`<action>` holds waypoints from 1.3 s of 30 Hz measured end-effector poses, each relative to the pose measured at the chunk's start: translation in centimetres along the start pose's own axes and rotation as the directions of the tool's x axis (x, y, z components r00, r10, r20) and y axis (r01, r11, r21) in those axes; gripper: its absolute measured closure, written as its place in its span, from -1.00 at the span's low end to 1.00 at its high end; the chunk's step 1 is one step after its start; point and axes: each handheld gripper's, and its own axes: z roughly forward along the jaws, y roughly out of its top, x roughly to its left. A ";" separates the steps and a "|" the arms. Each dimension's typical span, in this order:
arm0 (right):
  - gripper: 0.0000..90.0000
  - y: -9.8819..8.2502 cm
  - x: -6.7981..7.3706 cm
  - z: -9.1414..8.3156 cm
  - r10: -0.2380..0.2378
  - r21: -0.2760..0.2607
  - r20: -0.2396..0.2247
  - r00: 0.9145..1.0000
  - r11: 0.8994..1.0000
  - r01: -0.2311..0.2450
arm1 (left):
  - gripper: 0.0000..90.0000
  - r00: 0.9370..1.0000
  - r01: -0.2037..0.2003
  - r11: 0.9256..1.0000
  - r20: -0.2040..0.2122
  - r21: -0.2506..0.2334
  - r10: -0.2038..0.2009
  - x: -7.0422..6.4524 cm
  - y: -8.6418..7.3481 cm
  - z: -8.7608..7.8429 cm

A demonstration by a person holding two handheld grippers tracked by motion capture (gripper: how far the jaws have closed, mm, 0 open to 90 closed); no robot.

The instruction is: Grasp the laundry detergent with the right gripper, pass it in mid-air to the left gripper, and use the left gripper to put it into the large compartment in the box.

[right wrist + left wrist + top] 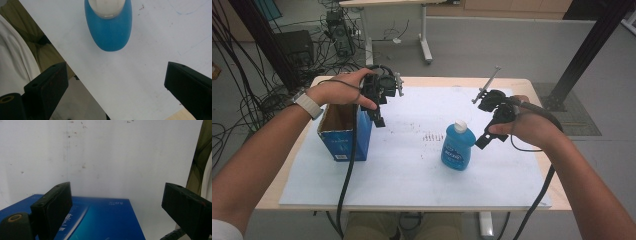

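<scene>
Right fingers (183, 86) beside blue bottle (108, 27)

My left gripper (379, 107) is black, and so is my right gripper (492, 125), each trailing a black cable. The box (343, 136) at the left is deep blue with a paler blue streak and small white print, brown inside. The bottle (458, 147) is bright blue with a white cap and a white-lettered label. The sheet (412, 175) is white, speckled with small brown marks, on a pale wood table (287, 172).
</scene>
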 end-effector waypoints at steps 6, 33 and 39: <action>-0.89 0.0 0.0 0.8 -0.009 -0.008 -0.005 1.000 1.000 0.009 | -0.78 1.000 0.001 1.000 0.002 -0.003 -0.001 0.0 0.0 0.1; -0.87 0.0 0.5 3.4 -0.004 -0.074 -0.001 1.000 0.997 0.004 | -0.78 1.000 0.007 1.000 0.006 0.001 -0.007 0.1 0.0 0.5; -0.87 0.3 0.6 3.8 -0.004 -0.068 -0.003 1.000 0.998 0.003 | -0.78 1.000 0.006 1.000 0.006 0.001 -0.006 0.1 0.0 0.5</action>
